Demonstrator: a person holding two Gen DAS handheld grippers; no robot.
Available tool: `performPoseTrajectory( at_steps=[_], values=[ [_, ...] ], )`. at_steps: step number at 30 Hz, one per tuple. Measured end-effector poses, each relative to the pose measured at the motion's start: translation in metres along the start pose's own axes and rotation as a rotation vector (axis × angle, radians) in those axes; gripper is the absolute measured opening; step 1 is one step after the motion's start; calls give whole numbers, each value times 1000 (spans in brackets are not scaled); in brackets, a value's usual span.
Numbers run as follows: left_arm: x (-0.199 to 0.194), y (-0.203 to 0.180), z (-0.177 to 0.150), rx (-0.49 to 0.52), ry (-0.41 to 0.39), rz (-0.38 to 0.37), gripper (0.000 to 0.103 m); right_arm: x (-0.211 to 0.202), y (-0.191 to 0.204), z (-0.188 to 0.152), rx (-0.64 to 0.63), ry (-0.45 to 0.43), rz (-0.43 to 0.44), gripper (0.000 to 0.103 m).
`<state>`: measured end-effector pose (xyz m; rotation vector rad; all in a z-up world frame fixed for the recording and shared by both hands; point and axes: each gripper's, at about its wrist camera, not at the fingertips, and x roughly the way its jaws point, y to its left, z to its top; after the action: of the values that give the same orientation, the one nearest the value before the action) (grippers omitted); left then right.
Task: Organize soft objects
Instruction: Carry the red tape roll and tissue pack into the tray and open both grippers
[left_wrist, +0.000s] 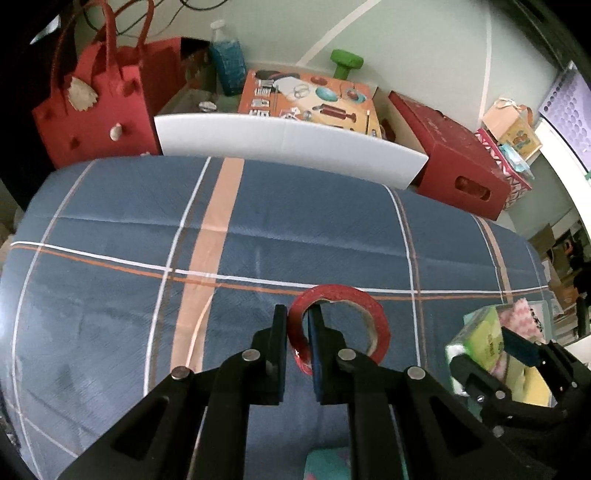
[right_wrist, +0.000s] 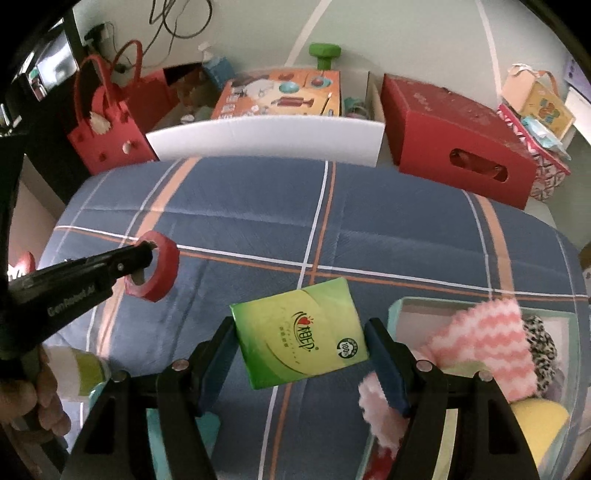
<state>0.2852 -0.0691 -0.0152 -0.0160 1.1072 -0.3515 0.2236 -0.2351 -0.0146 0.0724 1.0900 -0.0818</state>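
Currently, the left gripper is holding a red tape roll clear of the blue plaid bed cover. Its fingers are standing nearly together, clamping on the wall of the ring: one finger is sitting outside the roll and the other inside its hole. Seen from the right wrist camera, the same roll is hanging at the tip of the left gripper, tilted, above the bed cover.

The right gripper is gripping a green tissue pack. Its fingers are standing wide apart, with the blue pads pressing against the two short sides of the pack. The pack is lying flat between them, raised above the bed cover, label side facing up.

Just right of the tissue pack, a pale green tray is sitting on the bed cover, holding a pink-and-white zigzag cloth, a leopard-print item and a yellow sponge. A fluffy pink item is lying against the tray's near edge, beside the right finger.

A person's hand is showing to the left of the tissue pack, gripping the left gripper's handle.
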Motion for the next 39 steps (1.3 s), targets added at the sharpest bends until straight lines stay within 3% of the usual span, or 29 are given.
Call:
performPoseTrajectory(
  at_steps=[12,16,24,30,34,39],
  values=[
    [-58,-23,-17,26,-61,-4,11,-66,-15,-38,60,-64,-4,72],
    [-72,-36,-30,58,-76,15,11,-76,-26,-53,86,-69,-24,72],
    [-91,-70,-61,118,-99,-24,11,-98,-53,-78,146,-90,-45,72],
    [-91,-104,-83,165,-93,-49,11,-107,-80,-88,196,-96,-78,72],
    [-81,-141,-96,255,-63,-85,11,-115,-109,-94,249,-94,-165,72],
    [-69,-182,-112,352,-37,-123,11,-121,-153,-107,353,-90,-179,72]
  ],
)
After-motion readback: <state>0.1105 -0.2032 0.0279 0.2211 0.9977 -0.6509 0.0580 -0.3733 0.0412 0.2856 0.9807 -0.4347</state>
